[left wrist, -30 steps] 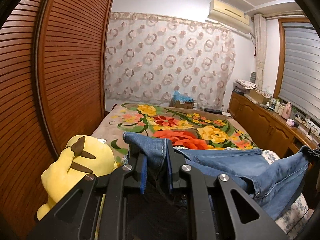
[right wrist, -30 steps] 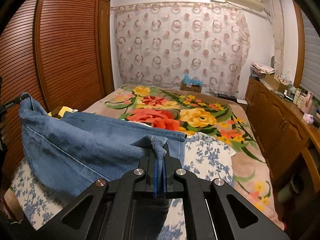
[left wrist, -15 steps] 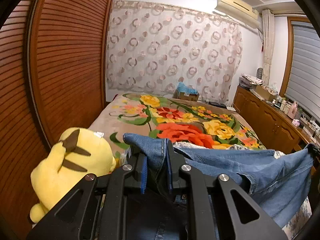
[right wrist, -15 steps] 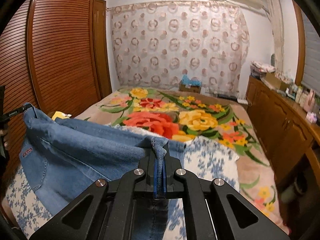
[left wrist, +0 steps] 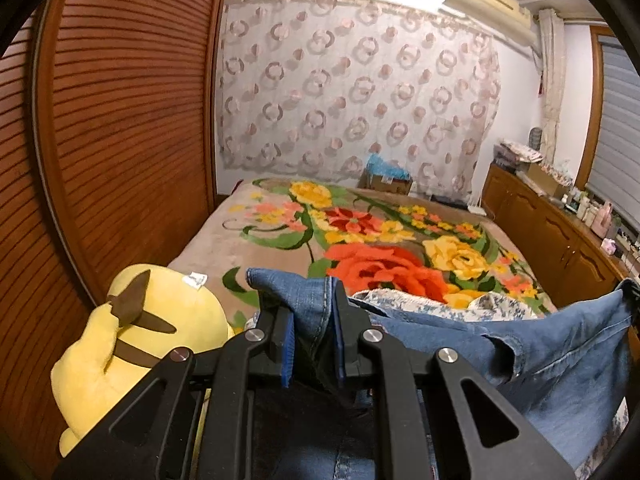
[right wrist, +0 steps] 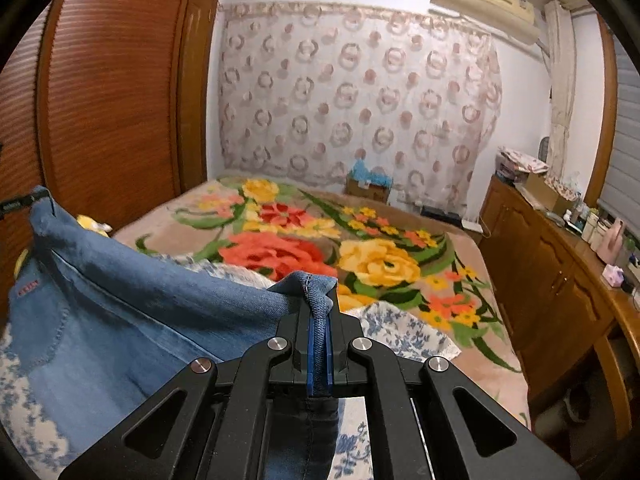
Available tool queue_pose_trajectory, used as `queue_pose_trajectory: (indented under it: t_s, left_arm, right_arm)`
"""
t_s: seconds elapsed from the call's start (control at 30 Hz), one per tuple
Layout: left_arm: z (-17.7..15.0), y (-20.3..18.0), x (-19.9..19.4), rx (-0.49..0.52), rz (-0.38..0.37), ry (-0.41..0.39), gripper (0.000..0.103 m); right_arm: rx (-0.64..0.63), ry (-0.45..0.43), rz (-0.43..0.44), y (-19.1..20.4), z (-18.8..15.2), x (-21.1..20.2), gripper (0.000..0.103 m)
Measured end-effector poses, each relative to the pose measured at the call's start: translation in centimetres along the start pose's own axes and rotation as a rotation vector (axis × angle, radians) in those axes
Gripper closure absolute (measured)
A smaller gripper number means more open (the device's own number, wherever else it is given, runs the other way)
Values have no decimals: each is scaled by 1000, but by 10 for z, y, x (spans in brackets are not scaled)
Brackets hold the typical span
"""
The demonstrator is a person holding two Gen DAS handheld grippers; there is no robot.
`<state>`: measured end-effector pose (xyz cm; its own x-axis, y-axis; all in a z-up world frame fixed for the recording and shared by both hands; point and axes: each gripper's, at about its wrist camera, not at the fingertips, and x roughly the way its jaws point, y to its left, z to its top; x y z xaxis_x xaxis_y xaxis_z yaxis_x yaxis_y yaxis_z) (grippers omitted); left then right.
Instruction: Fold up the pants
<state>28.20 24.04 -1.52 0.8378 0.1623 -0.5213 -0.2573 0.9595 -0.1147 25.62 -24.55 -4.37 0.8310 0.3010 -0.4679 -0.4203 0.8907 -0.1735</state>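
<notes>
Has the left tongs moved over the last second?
Yes. The left tongs, shut on the jeans, moved forward and down over the bed: the plush slid nearer and lower, and the curtain looms larger.

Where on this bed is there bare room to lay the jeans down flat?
The floral blanket is bare from the jeans to the curtain. It is crowded near the grippers: a yellow plush toy by the wooden doors and a blue-flowered cloth underneath.

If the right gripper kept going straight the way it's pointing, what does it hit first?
Probably the floral blanket on the bed: the right gripper, shut on the jeans, points slightly downward over it. Nothing else shows in that line, though depth is unclear.
</notes>
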Motion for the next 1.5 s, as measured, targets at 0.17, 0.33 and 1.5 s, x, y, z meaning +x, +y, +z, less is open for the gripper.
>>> queue_pose_trajectory:
  t_s: [0.17, 0.33, 1.5]
  left_arm:
    - [-4, -3, 19, 7, 23, 35, 86]
    - [-5, -2, 22, 4, 29, 48, 86]
    - [-59, -53, -50, 110, -145, 114, 22]
  right_arm:
    - [-2, 73, -7, 5, 1, 48, 100]
    - [-19, 87, -13, 8, 10, 71, 100]
    - [81, 205, 26, -24, 13, 63, 52]
